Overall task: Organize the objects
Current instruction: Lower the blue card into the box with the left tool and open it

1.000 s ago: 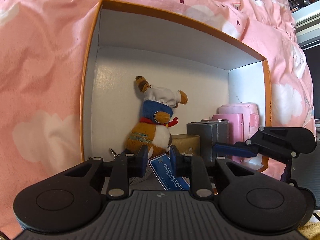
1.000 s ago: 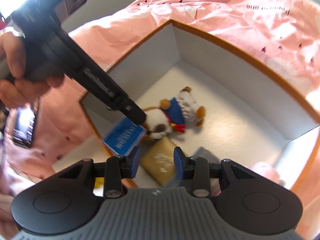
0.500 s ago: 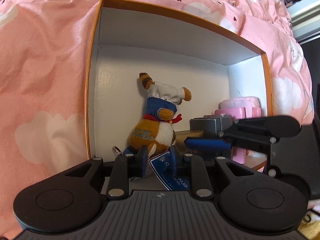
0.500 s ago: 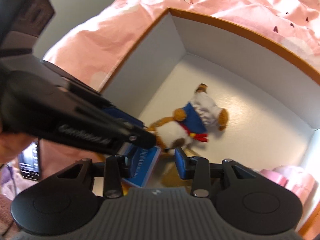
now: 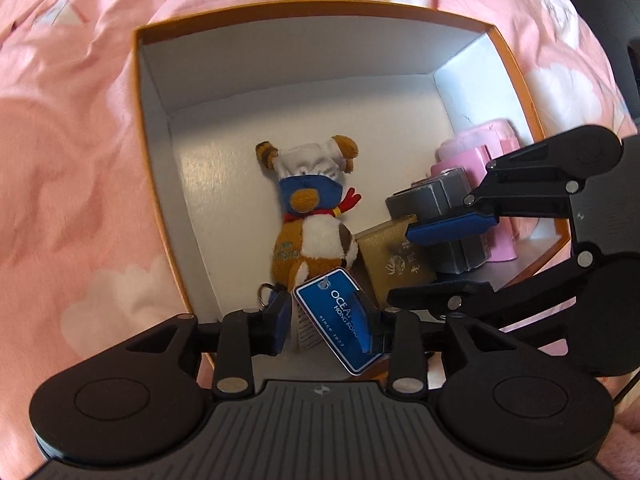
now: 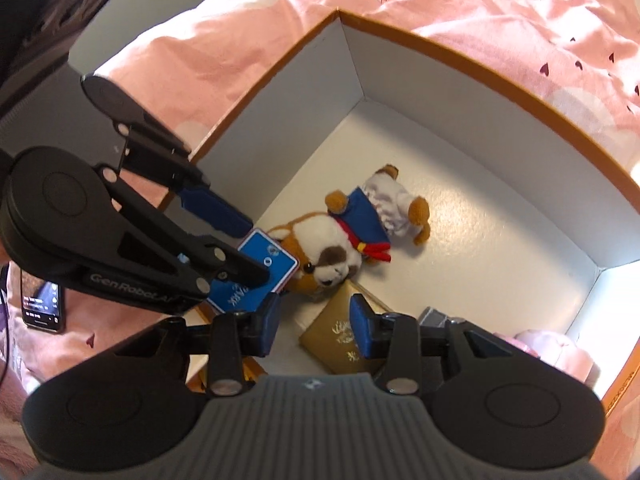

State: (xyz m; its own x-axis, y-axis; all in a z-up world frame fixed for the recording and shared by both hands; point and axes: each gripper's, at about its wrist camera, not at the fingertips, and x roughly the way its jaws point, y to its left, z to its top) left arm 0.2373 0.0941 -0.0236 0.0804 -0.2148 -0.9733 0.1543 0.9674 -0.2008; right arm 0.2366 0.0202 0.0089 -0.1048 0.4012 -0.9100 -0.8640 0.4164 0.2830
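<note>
Placing step: plush toy [image 5: 316, 224] lay on the box [image 5: 138, 92] floor. Left gripper [image 5: 322, 320] jaws spread around its blue tag [image 5: 336, 316] — retreat next. Right gripper [image 6: 314, 322] jaws spread, empty.

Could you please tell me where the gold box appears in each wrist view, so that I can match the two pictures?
Left wrist: the gold box lies right of centre, beside the plush toy.
Right wrist: it sits low at centre, between the jaws.
Shared landmark: the blue tag.

Pink cloud-print bedding [image 5: 80, 160] w/ bright daylight.
</note>
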